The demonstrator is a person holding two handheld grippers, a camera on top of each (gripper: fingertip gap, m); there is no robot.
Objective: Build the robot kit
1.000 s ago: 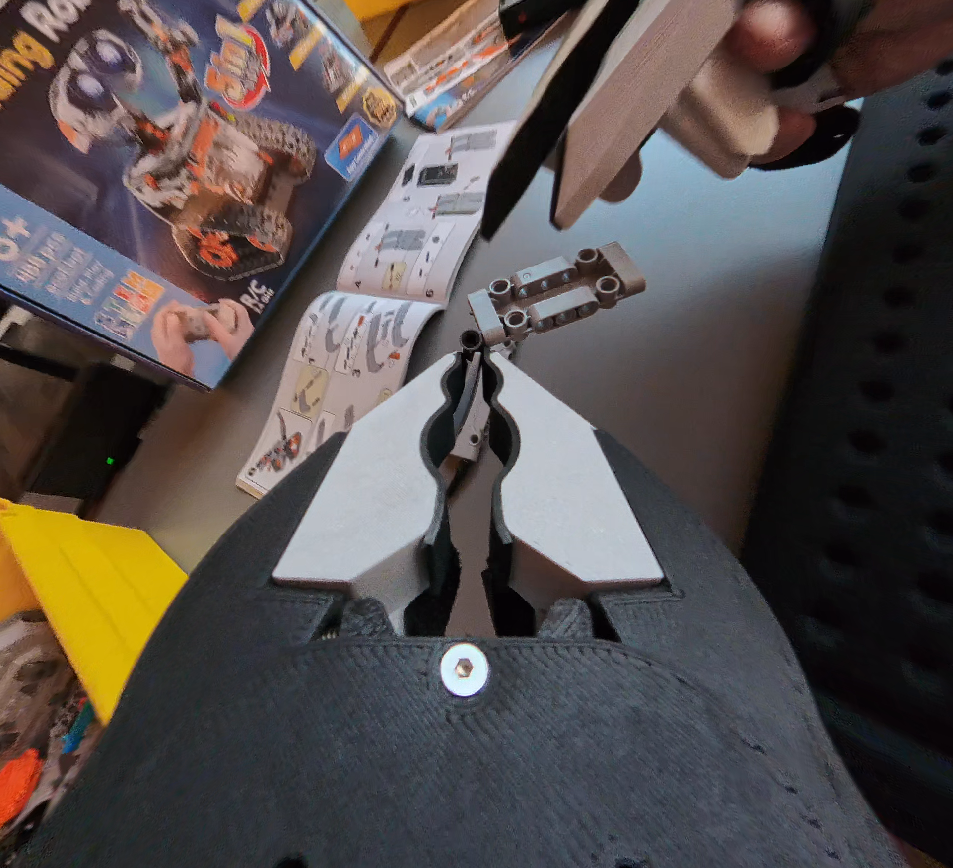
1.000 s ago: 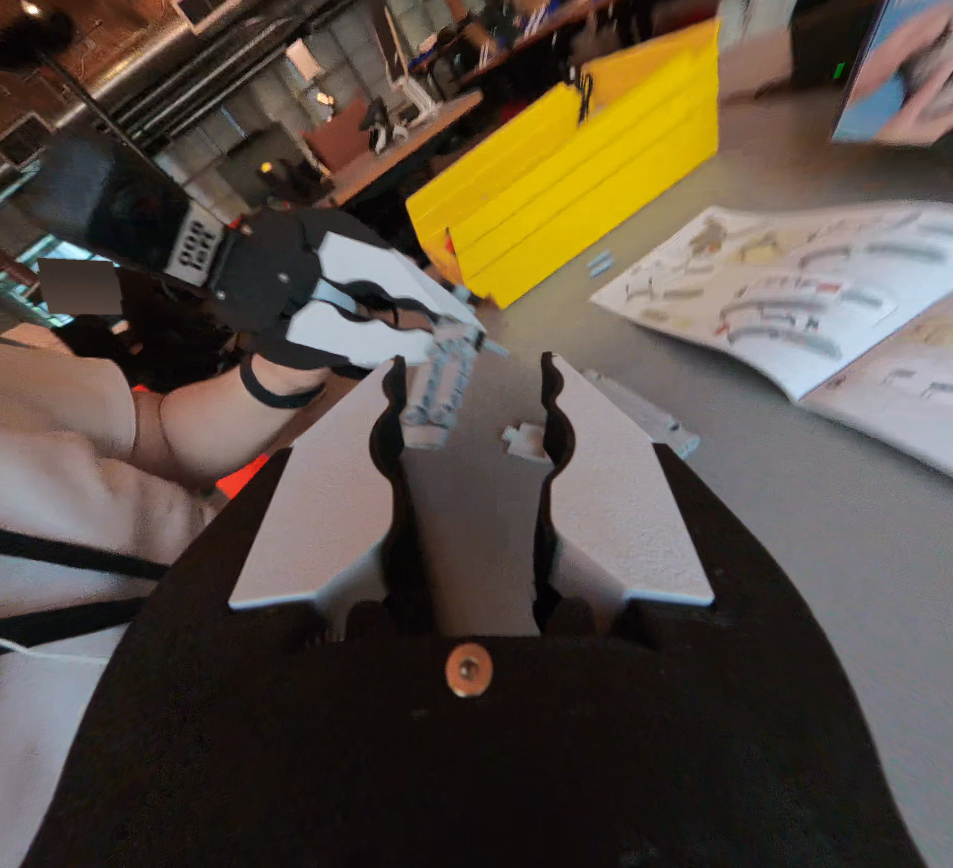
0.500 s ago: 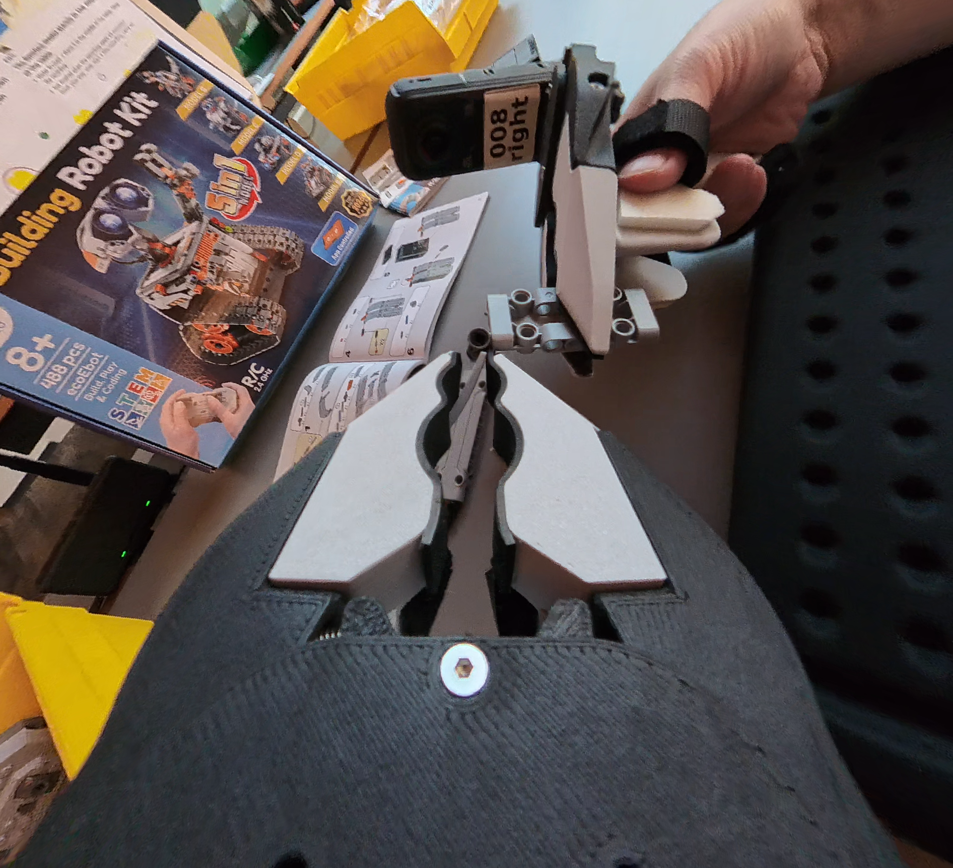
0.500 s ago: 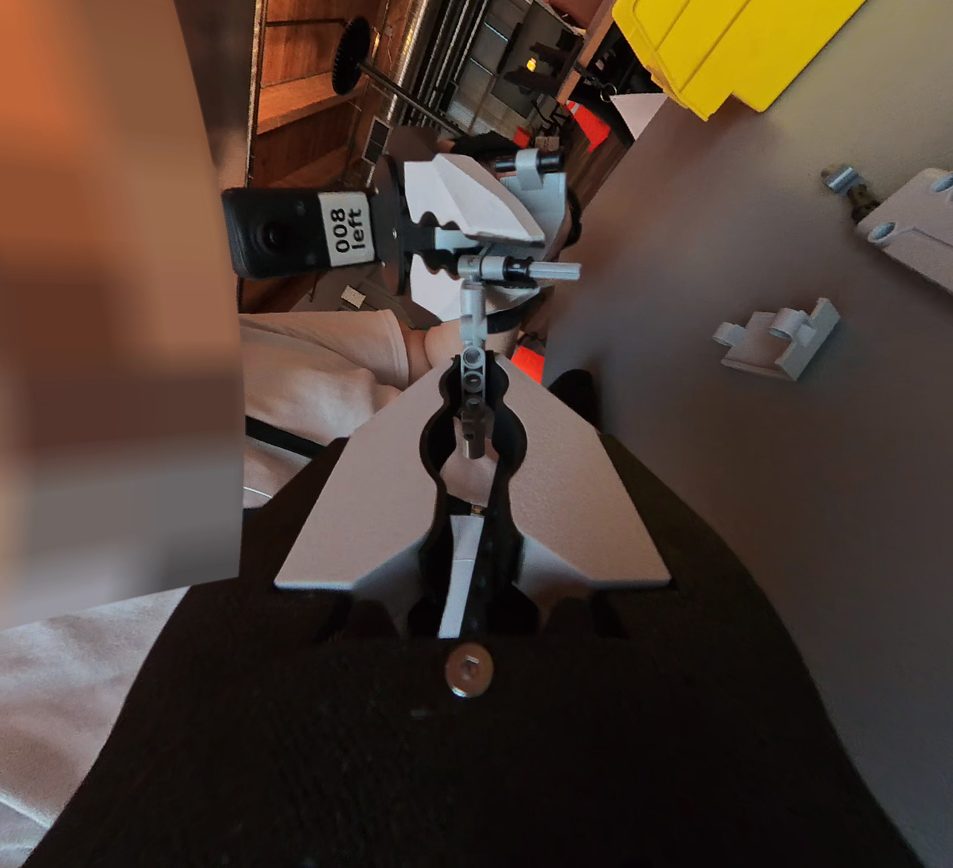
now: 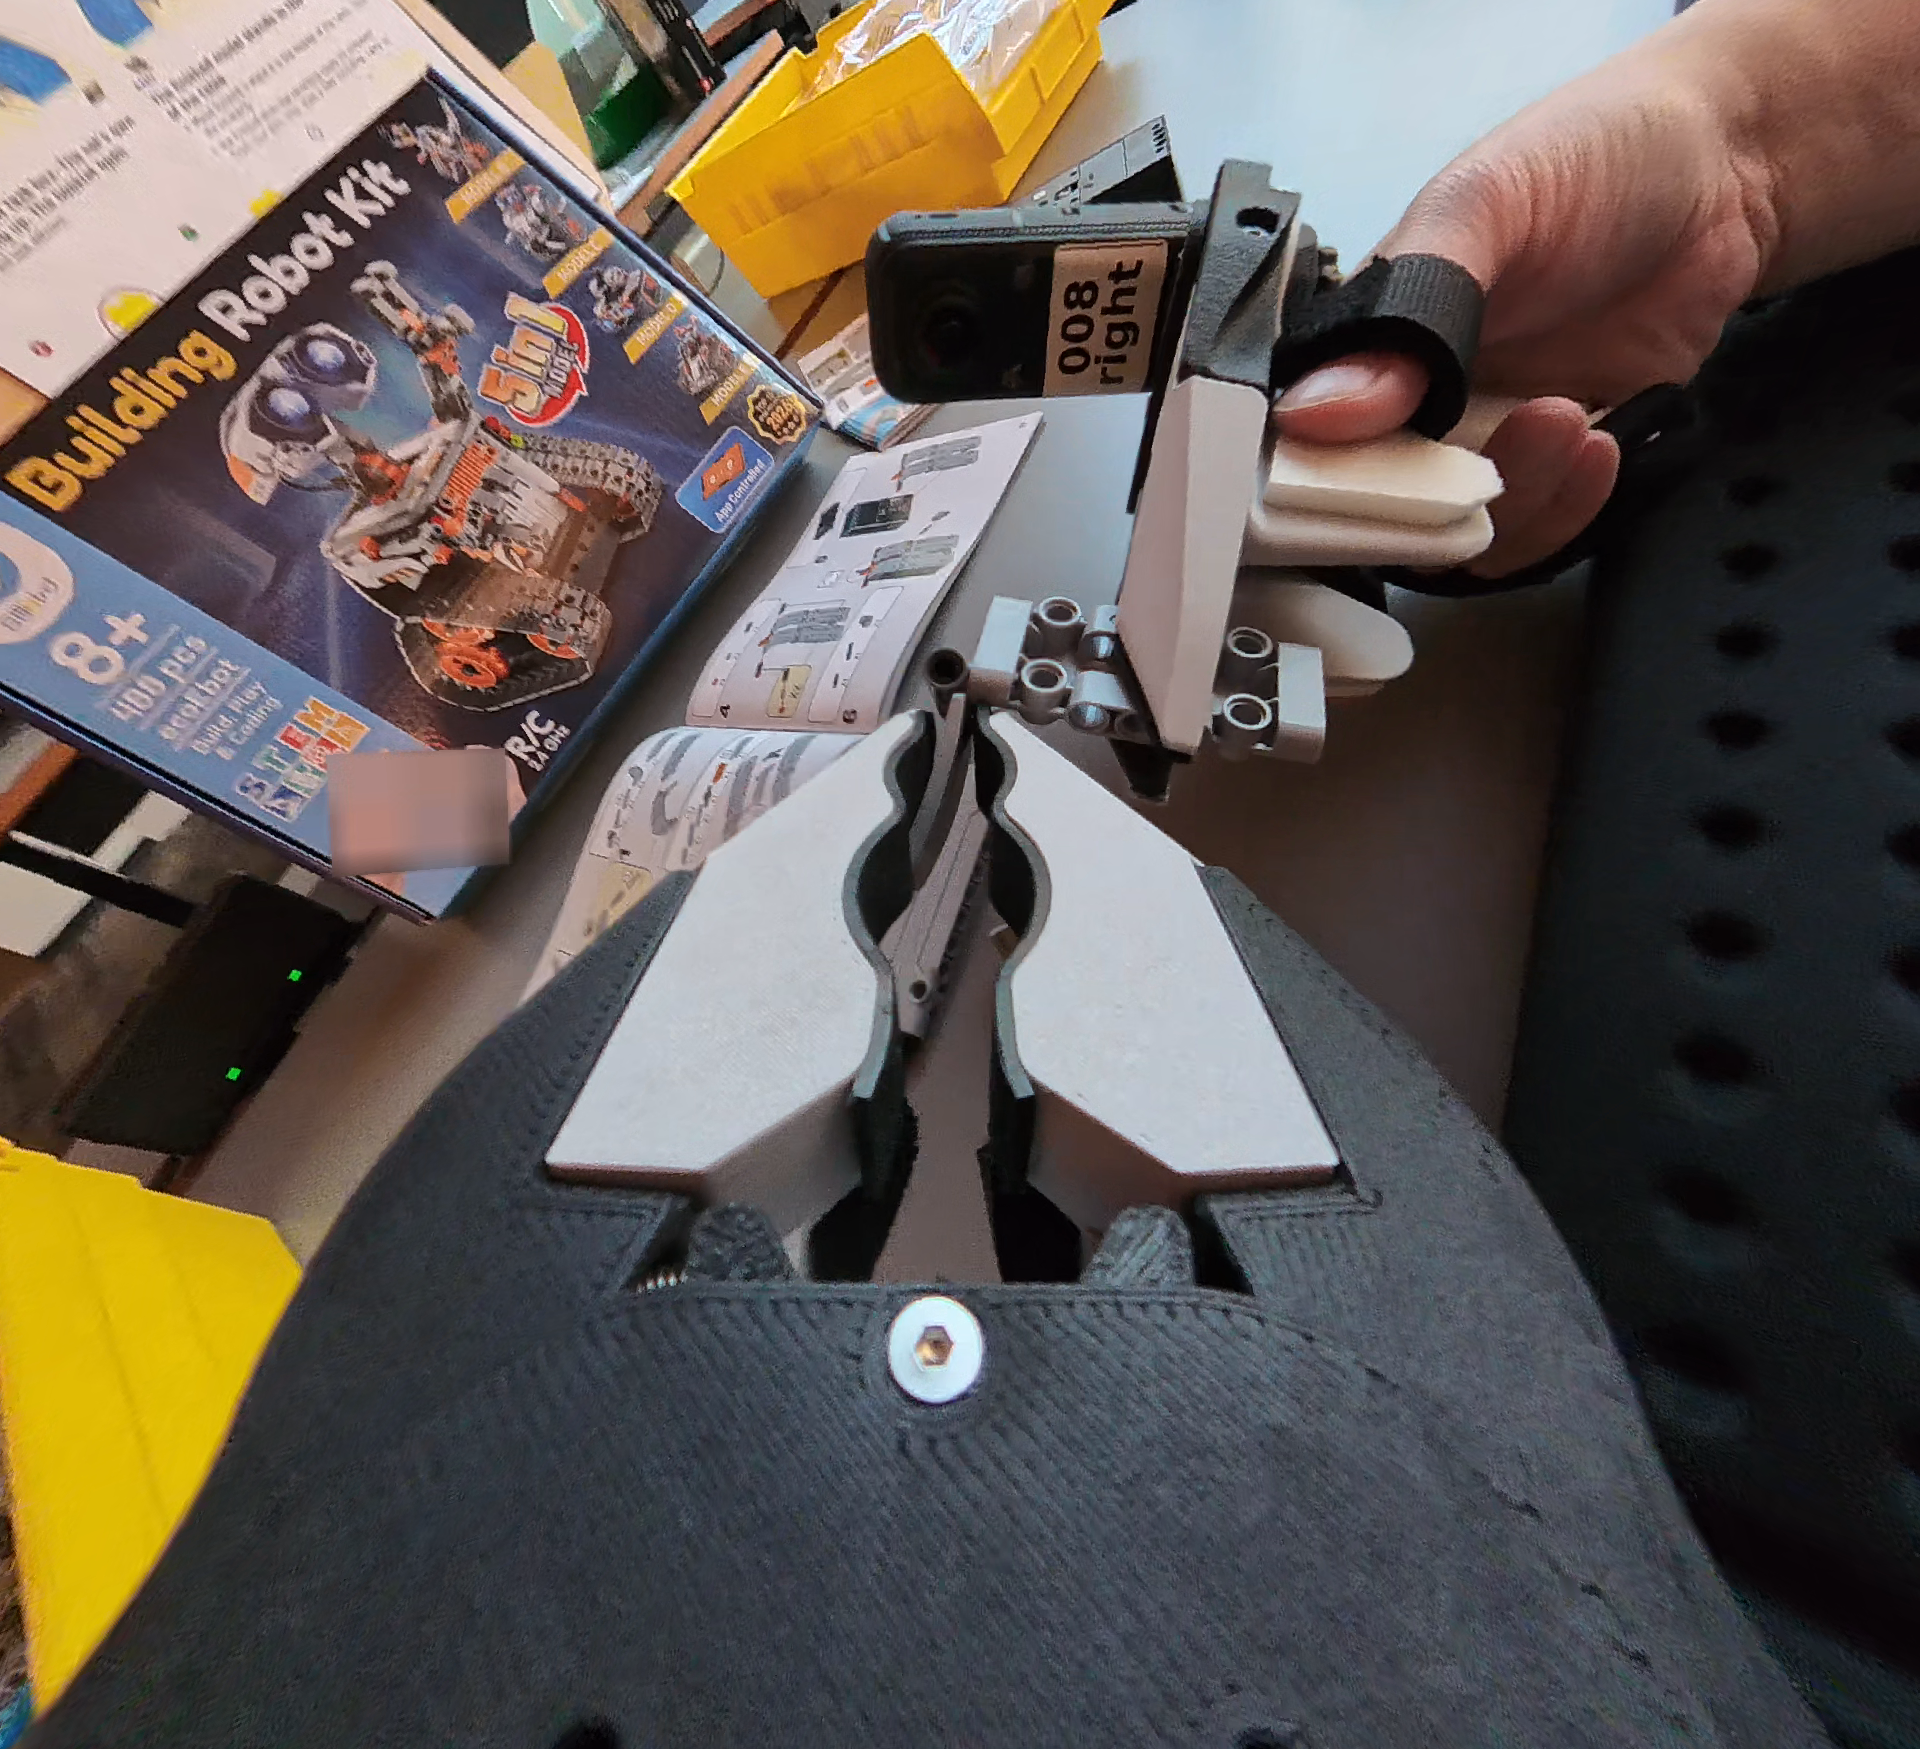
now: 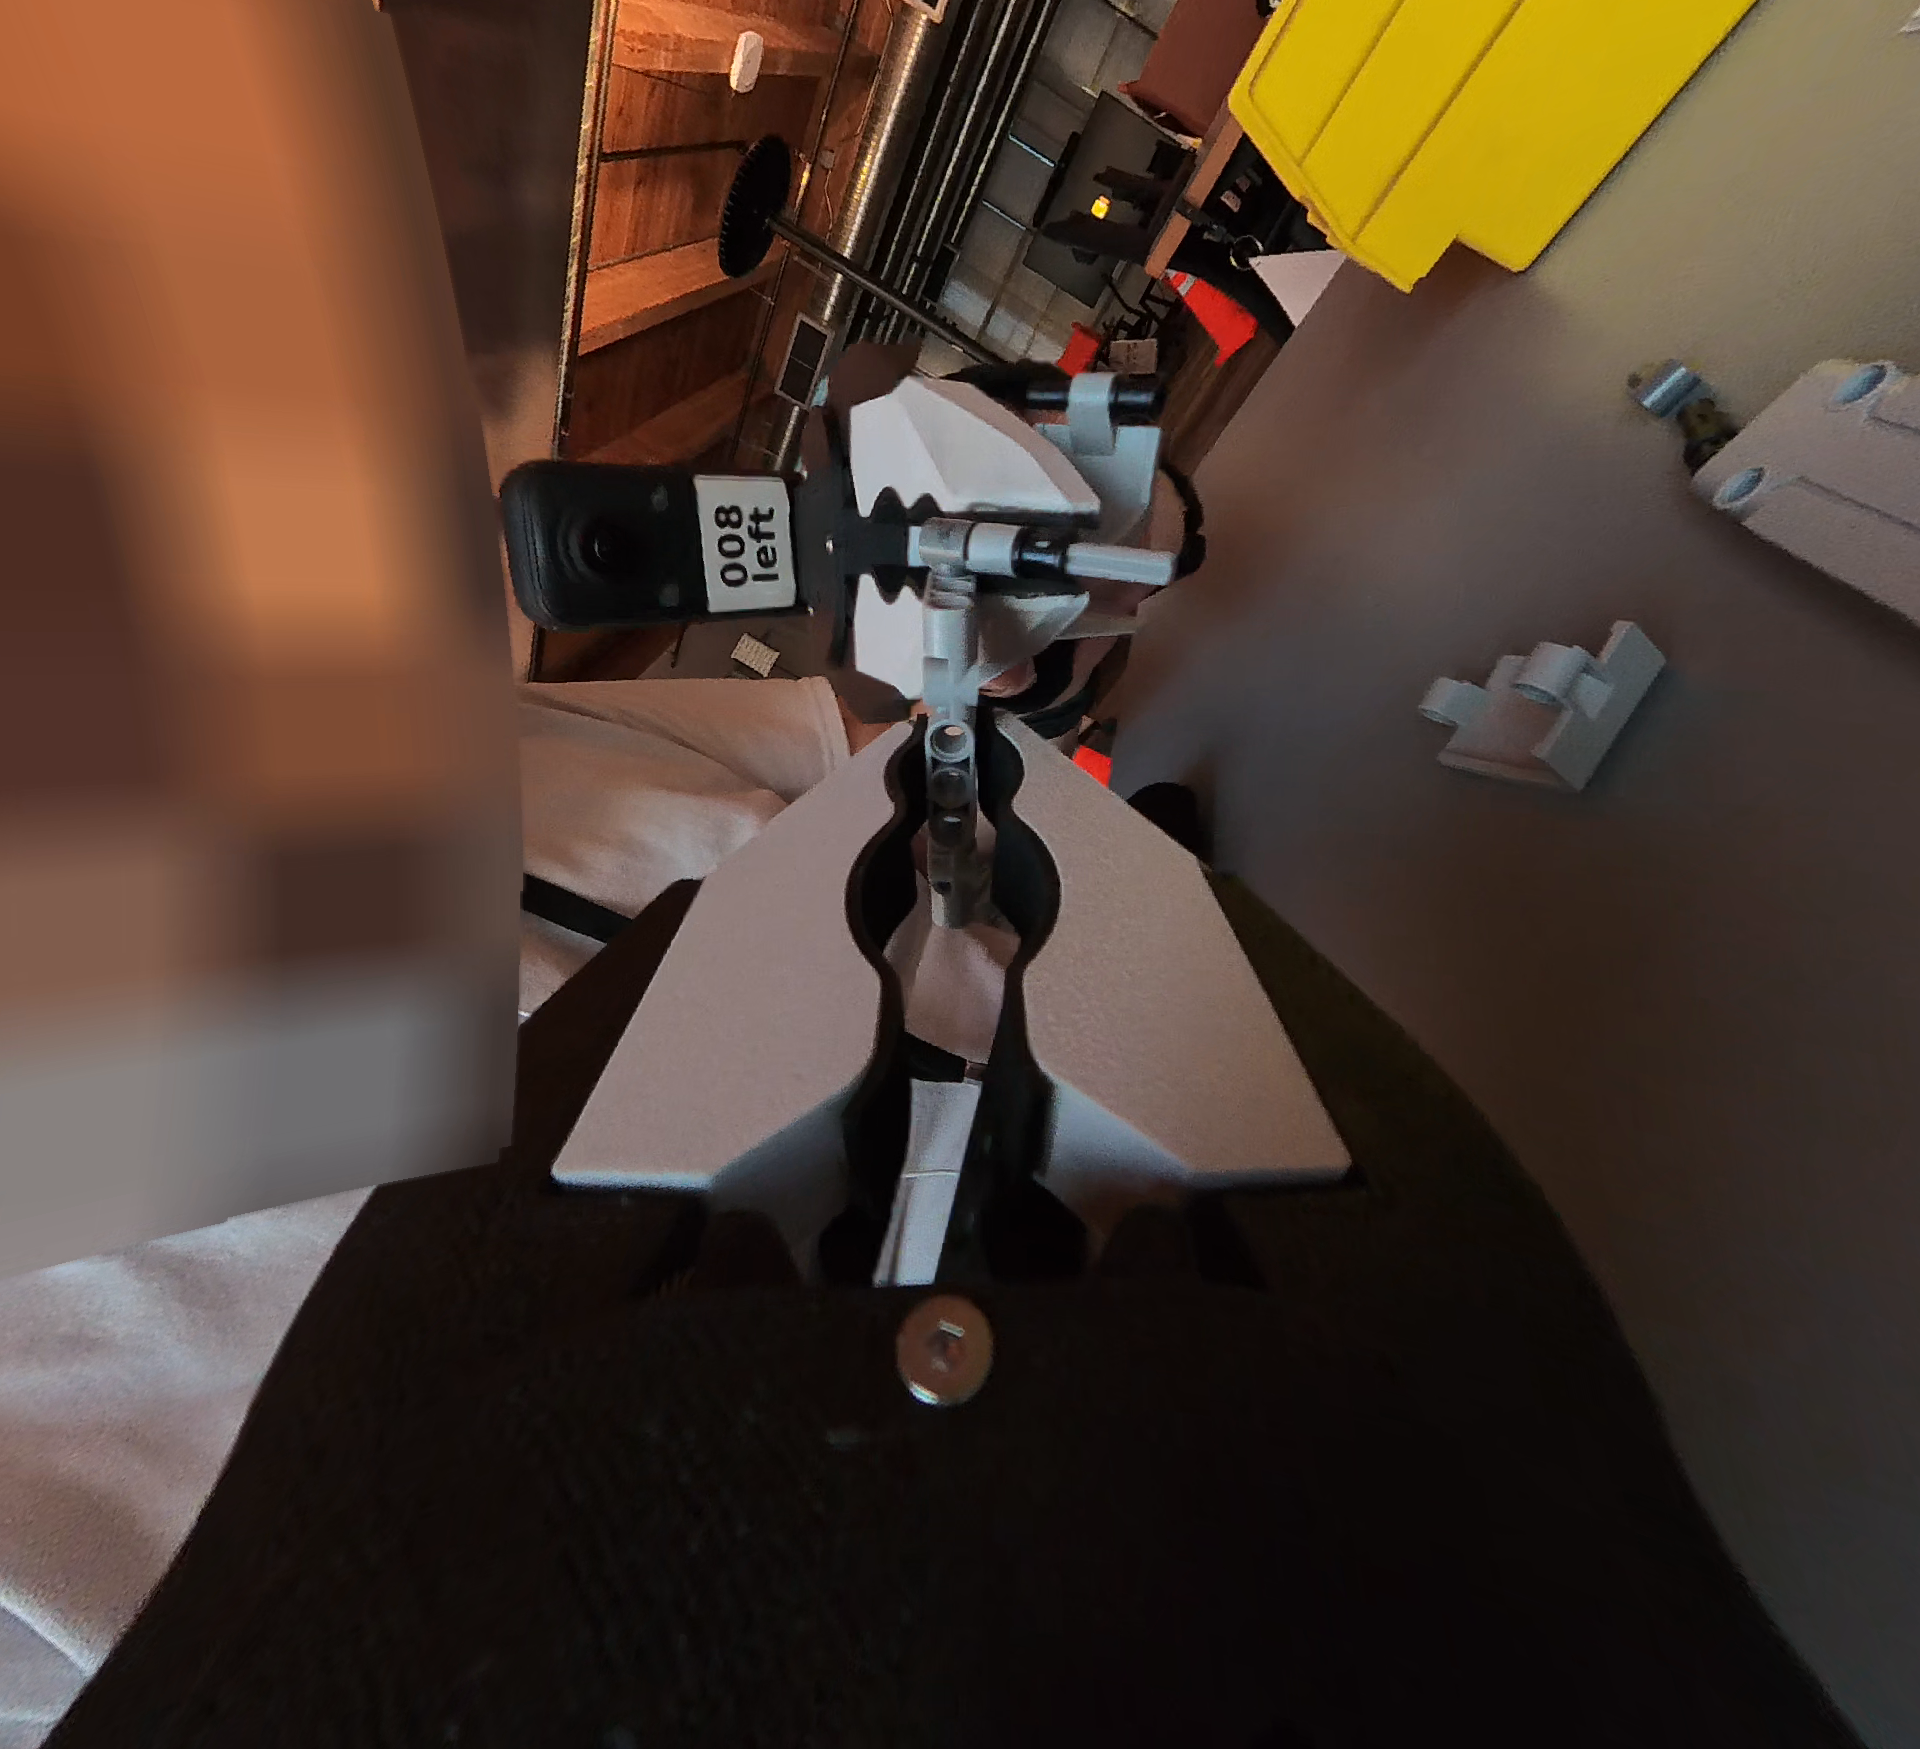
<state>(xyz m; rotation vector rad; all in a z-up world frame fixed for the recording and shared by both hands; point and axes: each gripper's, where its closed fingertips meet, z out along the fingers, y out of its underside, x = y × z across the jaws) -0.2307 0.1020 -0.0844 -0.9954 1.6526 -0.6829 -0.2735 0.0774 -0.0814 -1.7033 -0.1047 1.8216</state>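
**A:** Grey plastic between both sets of tongs, then?

**B:** Yes. The left gripper was pressed together on a thin grey beam. The right gripper was pinched edge-on across the studded grey frame joined to that beam. It was one small assembly, held off the table between the two.

**A:** How would it handle?

**B:** I judged it light and stiff, with smooth sides that could slip. The push-fit joints would likely part if twisted. The flat faces of the beam and the frame's long sides looked the safest places to grip.

**A:** And round about, counted?

**B:** One hand showed on the right tool. On the table lay one open instruction booklet, and one kit box leaned just beside it. The left view showed two yellow bins, one far and one near. The right view showed three loose grey pieces: a bracket, a small connector and a larger pale part.
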